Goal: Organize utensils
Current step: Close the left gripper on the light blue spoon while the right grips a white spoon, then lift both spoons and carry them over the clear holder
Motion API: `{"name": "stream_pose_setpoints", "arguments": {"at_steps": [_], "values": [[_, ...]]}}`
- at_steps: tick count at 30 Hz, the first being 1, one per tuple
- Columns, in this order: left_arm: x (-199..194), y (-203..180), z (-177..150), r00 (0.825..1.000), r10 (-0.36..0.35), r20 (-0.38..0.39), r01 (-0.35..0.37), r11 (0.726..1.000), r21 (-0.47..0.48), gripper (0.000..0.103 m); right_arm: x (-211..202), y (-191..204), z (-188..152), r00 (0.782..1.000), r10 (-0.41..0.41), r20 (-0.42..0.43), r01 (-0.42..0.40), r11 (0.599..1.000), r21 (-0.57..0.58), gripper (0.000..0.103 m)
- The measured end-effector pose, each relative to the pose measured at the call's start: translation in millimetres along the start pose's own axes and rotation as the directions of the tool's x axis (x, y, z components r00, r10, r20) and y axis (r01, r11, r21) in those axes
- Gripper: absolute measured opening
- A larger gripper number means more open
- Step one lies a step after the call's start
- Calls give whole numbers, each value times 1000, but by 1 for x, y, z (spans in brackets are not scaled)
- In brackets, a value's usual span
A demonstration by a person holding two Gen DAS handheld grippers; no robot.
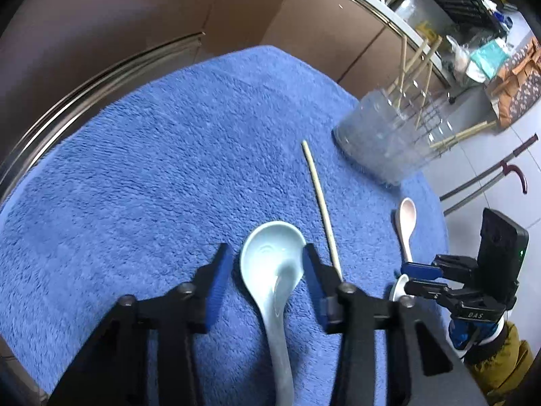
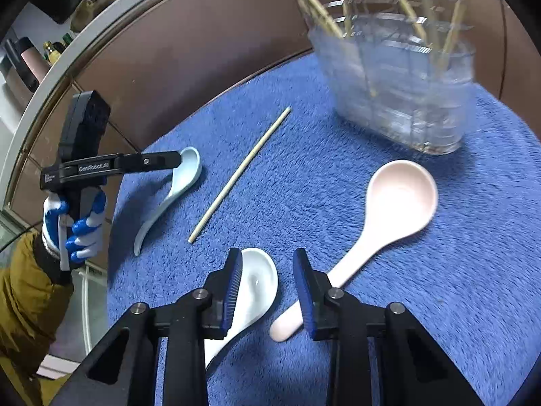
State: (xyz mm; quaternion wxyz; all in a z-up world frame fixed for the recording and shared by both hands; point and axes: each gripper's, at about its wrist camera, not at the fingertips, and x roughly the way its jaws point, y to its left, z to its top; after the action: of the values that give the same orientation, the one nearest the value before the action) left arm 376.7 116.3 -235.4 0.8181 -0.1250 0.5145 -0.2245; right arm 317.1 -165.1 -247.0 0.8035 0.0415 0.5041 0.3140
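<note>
Spoons: three on the blue towel [image 2: 389, 287] — one pale blue spoon [image 1: 274, 257], one white spoon [image 2: 252, 287], one pink spoon [image 2: 392, 203]
Loose chopstick: one chopstick [image 1: 321, 206] lying flat on the towel, between the pale blue spoon and the pink spoon, touching neither
Holder: one clear utensil holder [image 2: 402, 91] standing at about 1 o'clock in both wrist views, with several chopsticks leaning in it; the exact count cannot be told through the blur
Left gripper: the left gripper [image 1: 267, 264] has its fingers apart, one on each side of the pale blue spoon's bowl; the 3 o'clock finger is at the bowl's rim, the 9 o'clock finger stands just off it — not clamped
Pale blue spoon: bowl at 12 o'clock in the left wrist view, handle running back toward 6 o'clock under the gripper
Right gripper: the right gripper [image 2: 267, 287] has its fingers apart, gripping nothing; the white spoon's bowl sits just beside its 9 o'clock finger, and the pink spoon's handle passes by its 3 o'clock finger
Pink spoon: bowl toward 1 o'clock, handle end toward 6 o'clock in the right wrist view
Hand: one gloved hand [image 2: 76, 226], blue and white, holds the left gripper's handle at 9 o'clock in the right wrist view
</note>
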Motion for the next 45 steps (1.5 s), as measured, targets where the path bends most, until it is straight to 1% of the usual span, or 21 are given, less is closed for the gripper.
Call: {"name": "stream_pose_setpoints", "arguments": {"at_steps": [2,4,5,11,16,18,21,23,26,27,28,29,30,31,32,35,36,37,39,41,45], "values": [[6,0,1,1000,7,-20,-7,1000,9,24,4,0,-2,1000,-1,-30,0,1000,-15,21],[12,-2,0,999,20,-37,-19,1000,16,14,6,1,-3,998,-4,-56,3,1000,-28,11],[13,-2,-1,999,30,-36,-29,999,21,10,7,3,-4,998,-8,-61,6,999,-34,10],[4,-17,-9,998,68,16,-68,996,59,7,-12,17,-6,997,-68,-34,65,995,-81,6],[-26,-32,-15,991,51,126,-58,997,49,7,-47,35,-3,989,-139,51,145,981,-132,5],[-42,-42,-15,982,55,178,-64,997,48,7,-62,42,3,979,-179,100,193,970,-149,5],[-71,-64,-9,960,44,277,-65,996,67,7,-97,53,16,952,-229,204,261,953,-152,6],[-92,-84,-1,937,15,350,-50,995,91,7,-130,56,24,920,-262,290,312,940,-140,6],[-119,-116,19,889,-36,457,-23,992,123,7,-173,61,41,842,-324,431,399,912,-96,5],[-125,-124,25,875,-49,482,-15,992,128,7,-187,62,47,808,-346,477,430,900,-76,5],[-131,-137,36,851,-61,522,-13,990,137,7,-199,64,54,769,-371,521,463,885,-54,5],[-135,-144,43,835,-59,547,-23,990,143,7,-209,65,61,725,-397,563,499,866,-31,5],[-136,-155,52,815,-53,577,-39,988,146,7,-218,67,69,672,-426,606,539,843,-5,5],[-136,-167,64,791,-51,609,-46,989,143,7,-224,68,73,633,-443,635,564,825,14,5],[-137,-172,71,779,-52,625,-45,989,138,7,-229,68,81,590,-458,665,588,808,35,5],[-121,-195,101,727,-32,686,-63,992,113,7,-230,64,101,488,-491,722,642,762,84,5],[-115,-200,108,715,-20,699,-72,992,102,7,-226,59,109,466,-499,730,653,752,97,5],[-107,-204,117,709,-14,705,-70,993,90,7,-218,57,115,458,-503,733,655,748,104,5],[-93,-207,127,695,2,719,-72,995,67,7,-207,45,126,454,-508,732,648,752,119,5],[-76,-211,140,673,30,739,-91,995,42,7,-196,36,132,449,-520,727,653,746,130,5],[-41,-214,149,642,75,763,-127,992,10,7,-178,12,140,467,-524,712,641,755,135,5]]}}
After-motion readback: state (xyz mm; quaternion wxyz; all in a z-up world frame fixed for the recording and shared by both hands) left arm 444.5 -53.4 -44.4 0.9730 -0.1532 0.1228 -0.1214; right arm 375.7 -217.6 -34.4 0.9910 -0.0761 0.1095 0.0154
